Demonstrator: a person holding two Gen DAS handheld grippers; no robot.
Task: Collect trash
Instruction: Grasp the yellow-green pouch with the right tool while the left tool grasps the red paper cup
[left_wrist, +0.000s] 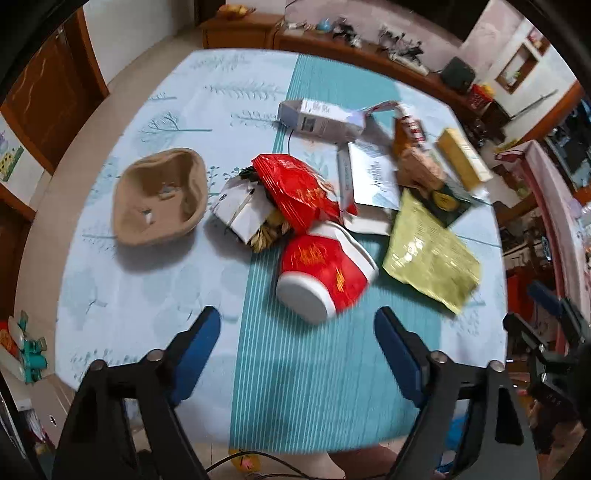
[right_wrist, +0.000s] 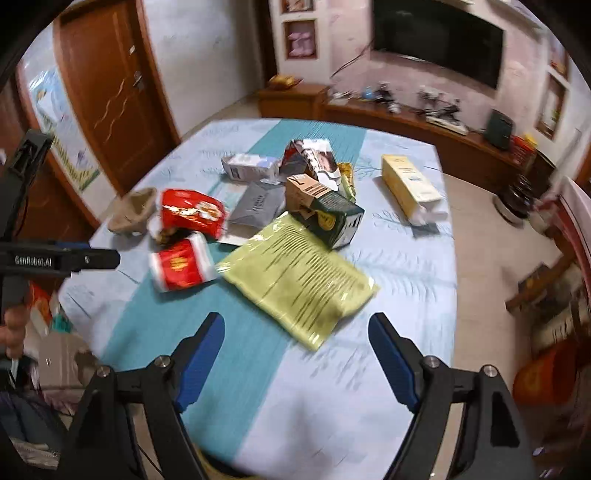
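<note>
Trash is all I see on the bench (left_wrist: 155, 295), none of it collected by my reckoning; no bin shows. Largest first, I count one green foil pouch (right_wrist: 295, 277), one long yellow box (right_wrist: 410, 188), one tan pulp tray (left_wrist: 159, 195), one dark green carton (right_wrist: 332, 214), one red snack bag (left_wrist: 299, 188) and one red paper cup (left_wrist: 325, 277) on its side. My left hand-held gripper (left_wrist: 297, 354) and right hand-held gripper (right_wrist: 295, 358) hover wide, holding nothing.

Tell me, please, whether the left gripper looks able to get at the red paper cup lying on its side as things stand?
Probably yes: the left gripper is open and empty, the red paper cup lies just ahead, nothing between them.
</note>
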